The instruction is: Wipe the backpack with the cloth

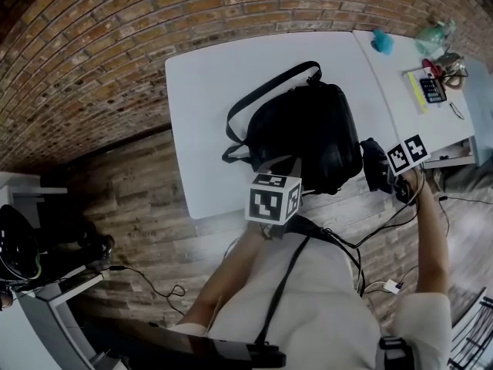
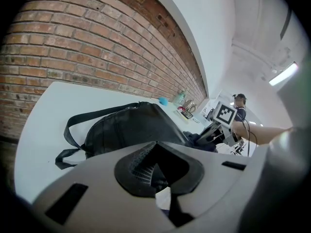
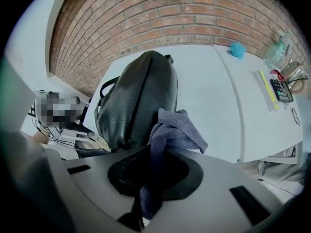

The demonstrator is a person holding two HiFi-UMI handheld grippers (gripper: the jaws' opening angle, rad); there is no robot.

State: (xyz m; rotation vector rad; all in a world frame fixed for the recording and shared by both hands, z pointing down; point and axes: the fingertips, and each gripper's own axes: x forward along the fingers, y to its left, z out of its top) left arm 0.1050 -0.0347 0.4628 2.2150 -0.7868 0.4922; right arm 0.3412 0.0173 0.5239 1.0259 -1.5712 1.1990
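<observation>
Brick wall (image 1: 92, 45) runs behind a white worktop (image 1: 208, 106), and a wooden plank floor (image 1: 146, 199) shows below its near edge. On the worktop lies a black backpack (image 1: 308, 133), close to the front edge, with its shoulder strap (image 1: 266, 91) looping out toward the wall and to the left. The right gripper (image 3: 148, 178) is clamped on a grey-blue cloth (image 3: 172, 130), which bunches up out of the jaws and sits just beside the near right end of the backpack; whether the cloth touches the bag cannot be told. The left gripper (image 2: 154, 171) hovers at the bag's near edge with its jaws drawn together and nothing between them. A second white worktop (image 1: 385, 75) joins on the right, carrying a small teal object (image 1: 381, 41), a calculator (image 1: 432, 91) and a clear bottle (image 1: 435, 35), all well apart from the backpack.
</observation>
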